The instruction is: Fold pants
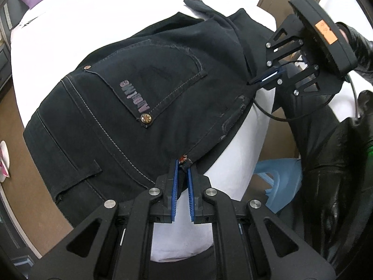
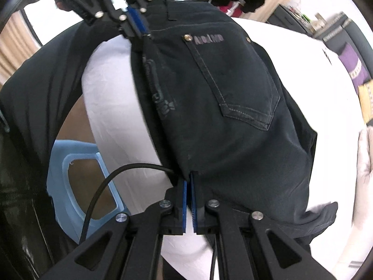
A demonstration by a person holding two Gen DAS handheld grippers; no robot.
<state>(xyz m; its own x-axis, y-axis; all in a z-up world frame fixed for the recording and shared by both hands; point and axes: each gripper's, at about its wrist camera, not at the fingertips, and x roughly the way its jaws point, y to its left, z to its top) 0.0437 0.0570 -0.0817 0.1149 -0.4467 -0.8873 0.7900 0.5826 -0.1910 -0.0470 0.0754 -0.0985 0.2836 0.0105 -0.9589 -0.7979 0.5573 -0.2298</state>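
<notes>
Dark pants (image 1: 144, 107) lie on the white bed (image 1: 77, 30), back pocket (image 1: 149, 79) up, its faded lettering not legible. The left gripper (image 1: 183, 163) is clenched on the waistband corner by a rivet (image 1: 146, 118). The right gripper (image 2: 189, 177) is clamped on the same edge farther along. A blue stool (image 2: 77, 186) stands beside the bed

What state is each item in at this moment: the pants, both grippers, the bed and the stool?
Pants: dark jeans, back pocket up, spread across the bed, one edge pinched at two points.
Left gripper: shut on the pants at a riveted corner.
Right gripper: shut on the pants edge.
Bed: white sheet, pillows at the far end.
Blue stool: on the floor beside the bed, untouched.
</notes>
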